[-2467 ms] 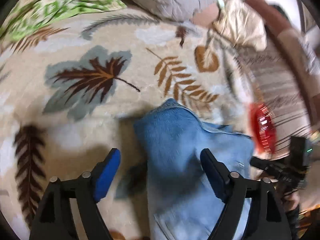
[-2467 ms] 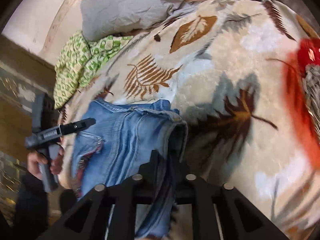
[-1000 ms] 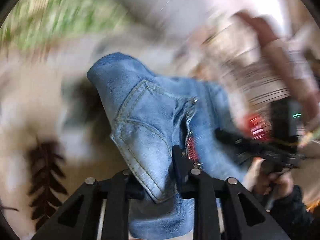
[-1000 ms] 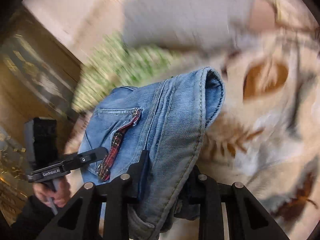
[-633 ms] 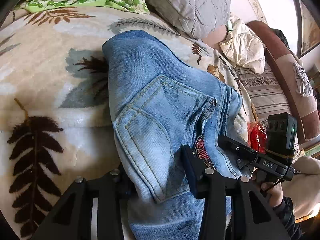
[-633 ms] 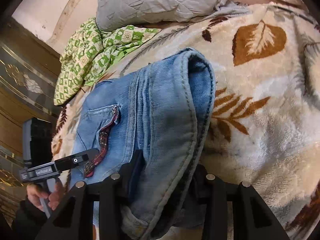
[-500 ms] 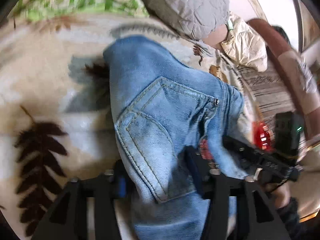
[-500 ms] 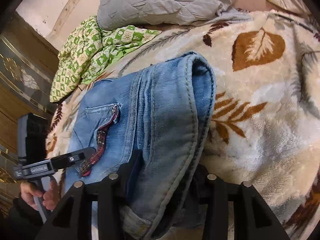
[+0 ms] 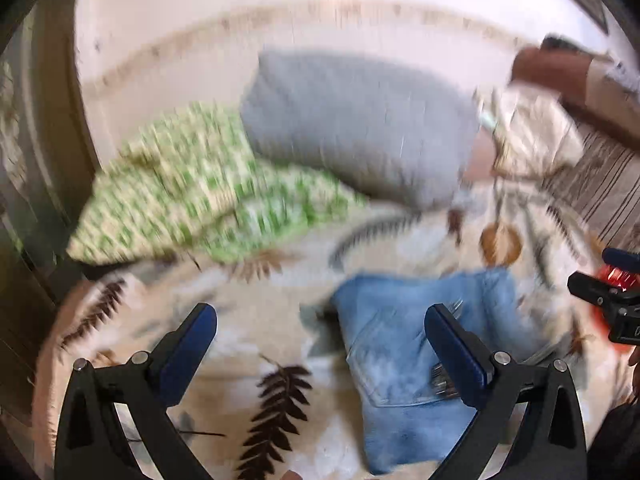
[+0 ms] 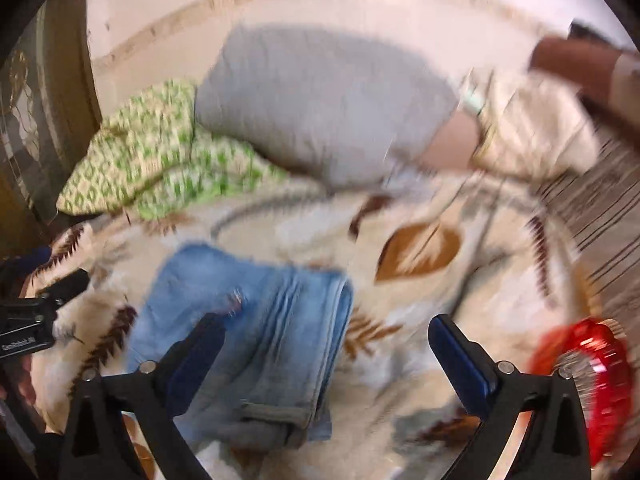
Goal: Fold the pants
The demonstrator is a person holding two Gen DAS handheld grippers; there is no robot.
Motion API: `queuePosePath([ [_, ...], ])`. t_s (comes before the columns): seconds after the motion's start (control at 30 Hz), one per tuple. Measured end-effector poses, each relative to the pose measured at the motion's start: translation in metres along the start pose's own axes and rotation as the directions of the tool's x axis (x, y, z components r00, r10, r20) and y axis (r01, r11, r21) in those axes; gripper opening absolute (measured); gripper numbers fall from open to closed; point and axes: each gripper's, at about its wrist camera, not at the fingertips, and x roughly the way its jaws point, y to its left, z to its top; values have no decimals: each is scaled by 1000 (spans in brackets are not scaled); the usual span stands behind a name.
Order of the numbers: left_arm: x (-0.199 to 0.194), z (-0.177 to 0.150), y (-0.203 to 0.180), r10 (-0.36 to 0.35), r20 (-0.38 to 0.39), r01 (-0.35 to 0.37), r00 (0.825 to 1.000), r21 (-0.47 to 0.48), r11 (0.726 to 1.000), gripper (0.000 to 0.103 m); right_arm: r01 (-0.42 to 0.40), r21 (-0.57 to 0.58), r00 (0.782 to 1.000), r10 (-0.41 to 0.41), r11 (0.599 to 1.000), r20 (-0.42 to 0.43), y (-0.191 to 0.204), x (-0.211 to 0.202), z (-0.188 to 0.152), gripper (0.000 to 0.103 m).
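Observation:
The blue jeans [image 9: 416,344] lie folded in a compact bundle on the leaf-patterned blanket [image 9: 256,292]. In the right wrist view the jeans [image 10: 256,320] lie low and left of centre, with stacked folded edges on their right side. My left gripper [image 9: 320,344] is open and empty, held above the blanket, its right finger over the jeans. My right gripper [image 10: 324,356] is open and empty, its left finger over the jeans. Both views are blurred by motion.
A grey pillow [image 9: 356,128] and a green patterned cloth [image 9: 192,208] lie at the back of the bed. A cream cloth [image 10: 532,128] lies at the back right. A red object [image 10: 588,376] sits at the right. A wall rises behind the bed.
Both grippers were shut on the jeans and carrying them; now both have opened, let go and pulled back. The jeans lie folded on the blanket.

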Motion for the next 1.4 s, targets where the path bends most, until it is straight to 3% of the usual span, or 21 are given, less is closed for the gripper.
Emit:
queuePosePath([
  [0.1, -52, 10, 0, -38, 86, 42, 996, -40, 998, 103, 33, 9, 998, -33, 999, 60, 8, -51, 10, 103],
  [0.23, -94, 11, -9, -20, 150, 32, 988, -73, 997, 103, 56, 22, 989, -59, 998, 133, 15, -116, 9, 103],
  [0.3, -104, 4, -14, 2, 147, 10, 989, -81, 997, 103, 81, 25, 985, -84, 996, 151, 20, -136, 2, 103],
  [0.4, -105, -15, -24, -35, 106, 44, 994, -87, 995, 103, 116, 37, 982, -120, 993, 144, 22, -150, -19, 103],
  [0.57, -83, -53, -39, -28, 7, 29, 1000, -81, 996, 103, 156, 89, 986, -161, 984, 53, 17, -126, -69, 103],
  [0.73, -63, -101, -53, -9, -116, -2, 993, -91, 996, 103, 157, 111, 986, -149, 981, -77, 14, -90, -122, 103],
  [0.83, -64, -114, -57, -17, -141, 7, 990, -75, 997, 103, 143, 107, 986, -131, 984, -105, 18, -86, -141, 103],
  [1.03, -61, -110, -51, -22, -138, 11, 990, -80, 997, 103, 119, 70, 991, -114, 991, -72, 23, -94, -136, 103],
  [1.13, -39, -105, -48, -65, -152, 58, 986, -46, 997, 103, 79, 51, 994, -75, 996, -80, 21, -87, -128, 103],
  [1.27, -3, -102, -56, -88, -200, 109, 976, 99, 989, 103, -18, 41, 996, 22, 999, -92, 21, -68, -107, 103],
  [1.4, 22, -101, -70, -122, -213, 180, 969, 274, 945, 103, -129, 63, 982, 137, 990, -134, 10, -34, -81, 103],
])
